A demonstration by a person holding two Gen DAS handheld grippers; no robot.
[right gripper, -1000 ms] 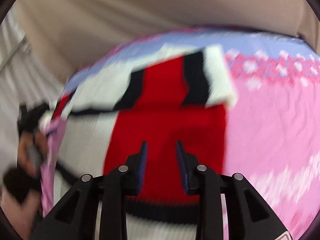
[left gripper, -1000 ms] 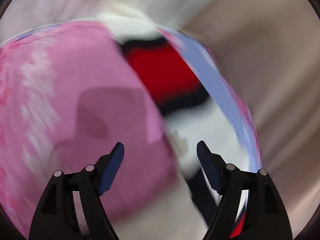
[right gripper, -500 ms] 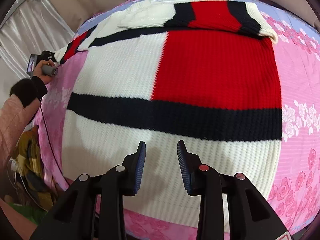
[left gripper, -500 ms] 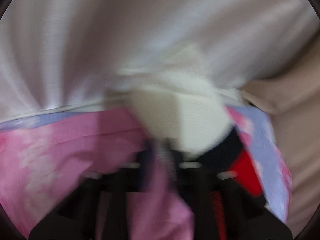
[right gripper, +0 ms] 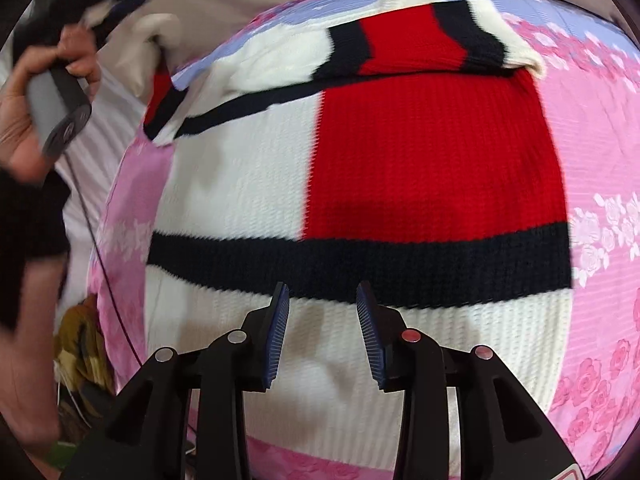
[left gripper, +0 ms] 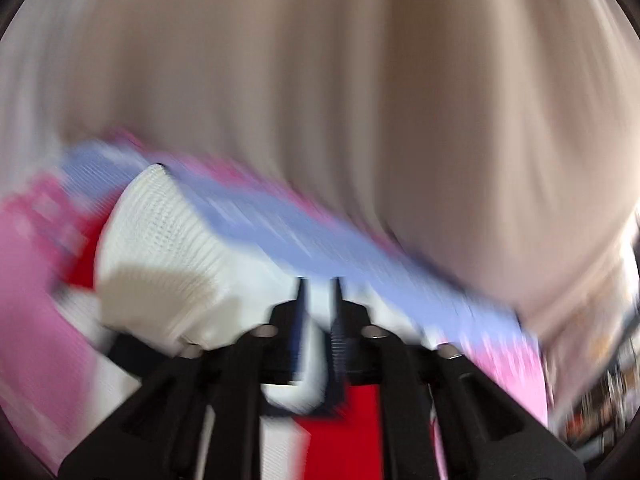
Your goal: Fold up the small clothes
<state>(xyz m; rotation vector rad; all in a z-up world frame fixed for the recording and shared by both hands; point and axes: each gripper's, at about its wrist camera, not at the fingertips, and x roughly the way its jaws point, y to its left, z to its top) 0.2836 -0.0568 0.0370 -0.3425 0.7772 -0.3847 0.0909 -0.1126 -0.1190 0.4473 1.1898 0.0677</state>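
Note:
A knit sweater (right gripper: pixel 360 168) in white, red and black blocks lies spread on a pink flowered bedspread (right gripper: pixel 600 184). Its right sleeve (right gripper: pixel 432 40) is folded across the top. My right gripper (right gripper: pixel 322 312) is open and empty, hovering over the white hem. My left gripper (left gripper: pixel 318 312) is shut on the sweater's left sleeve, whose white cuff (left gripper: pixel 160 240) hangs beside the jaws. In the right wrist view the hand holding the left gripper (right gripper: pixel 52 92) lifts that sleeve (right gripper: pixel 164 96) above the bed's left edge. The left wrist view is blurred.
A beige wall (left gripper: pixel 360 100) stands behind the bed. White striped cloth (right gripper: pixel 104 128) hangs at the left. Yellow-brown clutter (right gripper: pixel 80 344) lies on the floor by the bed's left side. A thin cable (right gripper: pixel 104 272) hangs from the left gripper.
My left gripper went from open over the bedspread to shut on the left sleeve and has lifted it. My right gripper has drawn back toward the hem and opened slightly wider.

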